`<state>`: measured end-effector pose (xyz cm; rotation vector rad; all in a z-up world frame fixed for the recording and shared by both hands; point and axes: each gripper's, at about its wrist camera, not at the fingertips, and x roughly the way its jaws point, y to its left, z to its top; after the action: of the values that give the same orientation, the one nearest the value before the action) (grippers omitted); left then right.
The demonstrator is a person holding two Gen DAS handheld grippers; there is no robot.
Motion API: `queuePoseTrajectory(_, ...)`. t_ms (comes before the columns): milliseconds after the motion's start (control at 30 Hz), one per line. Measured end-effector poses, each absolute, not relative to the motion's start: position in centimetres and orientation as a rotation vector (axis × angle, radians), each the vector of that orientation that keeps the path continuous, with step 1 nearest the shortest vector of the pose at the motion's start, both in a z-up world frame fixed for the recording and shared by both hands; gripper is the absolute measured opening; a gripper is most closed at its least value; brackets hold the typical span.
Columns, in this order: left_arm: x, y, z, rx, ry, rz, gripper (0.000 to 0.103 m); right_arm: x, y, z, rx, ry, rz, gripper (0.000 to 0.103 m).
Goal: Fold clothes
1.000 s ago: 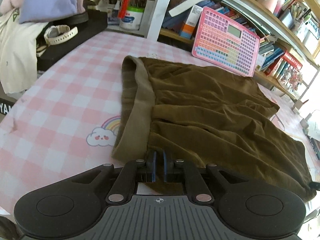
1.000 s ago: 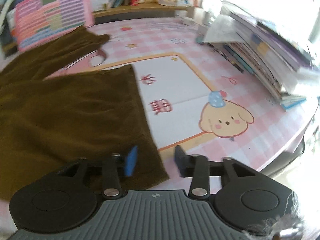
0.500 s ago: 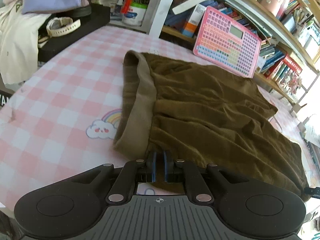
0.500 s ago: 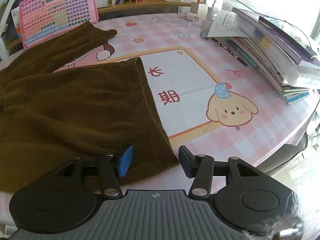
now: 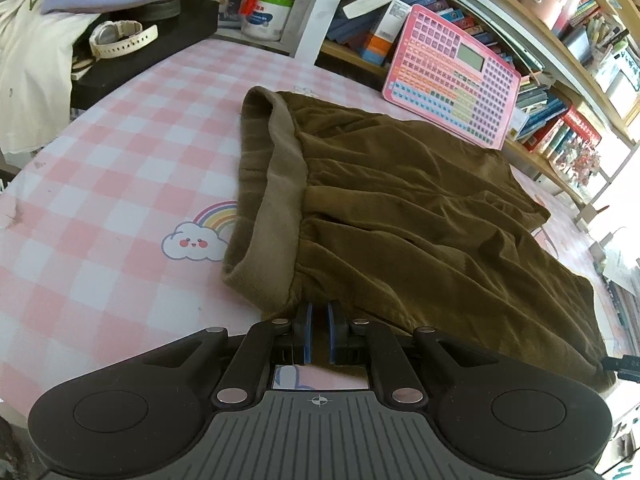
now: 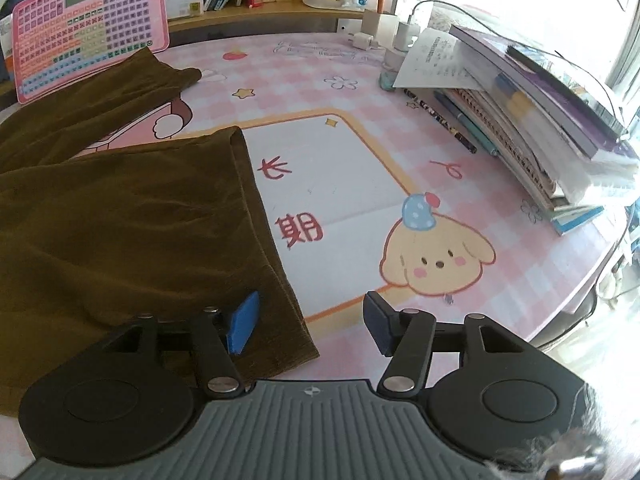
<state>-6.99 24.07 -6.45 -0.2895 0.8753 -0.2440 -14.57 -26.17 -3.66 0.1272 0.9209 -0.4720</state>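
One pair of brown shorts point(image 5: 420, 208) lies spread flat on the surface point(image 5: 120, 184), which wears a pink-and-white checked mat printed with a smiling cloud and rainbow point(image 5: 200, 236). The waistband point(image 5: 276, 200) is turned over so its paler inside shows, and the two legs reach away toward the right side. The left tongs point(image 5: 319, 334) are pinched together on the near corner of the shorts, just below the waistband, with brown cloth caught between the blue pads. The right tongs point(image 6: 308, 322) stand wide apart above the near corner of one leg hem point(image 6: 276, 280); the left blue pad point(image 6: 243, 322) sits over the cloth and the other finger is over bare mat, gripping nothing. On the mat by that hem two red Chinese characters can be read, 长 point(image 6: 273, 168) and 期 point(image 6: 299, 230), inside a white panel with an orange border, next to a cartoon puppy point(image 6: 436, 260) in a blue hat. A pink toy tablet point(image 5: 452, 74) with a small grey screen and rows of coloured keys leans against the bookshelf point(image 5: 560, 40) behind the shorts; its key labels are too small to read. To the right lies one stack of books point(image 6: 540, 120) with a printed sheet on top, and beside it two pens point(image 6: 448, 124). One white wristwatch point(image 5: 120, 38) rests on a black box at the far left, near a white tub point(image 5: 266, 16) whose label I cannot make out.
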Motion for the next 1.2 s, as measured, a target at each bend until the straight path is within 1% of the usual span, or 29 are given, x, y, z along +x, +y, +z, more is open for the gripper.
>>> queuePoseTrajectory(133,-7.0,24.1,-6.4,-0.291,0.878,-0.255,0.010,-14.4,-26.2,-3.7,0.129,0.921,-0.480,0.055)
queuePoseTrajectory(233,-7.4,24.2,-6.0,-0.293,0.867,-0.272,0.014,-14.7,-25.7,-3.4,0.134,0.918,-0.485,0.053)
queuePoseTrajectory(400,-7.6,24.5,-5.3,-0.311,0.834,-0.286,0.014,-15.8,-24.2,-2.4,0.152,0.876,-0.443,0.053)
queuePoseTrajectory(733,-7.0,25.9,-7.0,-0.415,0.876,-0.268,0.015,-16.6,-22.2,-2.4,0.177,0.878,-0.397,0.053)
queuePoseTrajectory(967,-7.4,24.9,-5.4,-0.332,0.848,-0.276,0.016,-17.5,-22.2,-1.9,0.216,0.870,-0.400,0.053)
queuePoseTrajectory(1000,-7.4,24.6,-5.0,-0.318,0.843,-0.283,0.017,-17.7,-22.1,-1.7,0.222,0.867,-0.395,0.053)
queuePoseTrajectory(1100,-7.6,23.8,-3.9,-0.260,0.831,-0.301,0.026,-18.2,-21.4,-1.2,0.235,0.858,-0.367,0.053)
queuePoseTrajectory(1200,-7.7,22.7,-3.3,-0.186,0.832,-0.307,0.027,-18.4,-20.7,-0.7,0.236,0.854,-0.339,0.053)
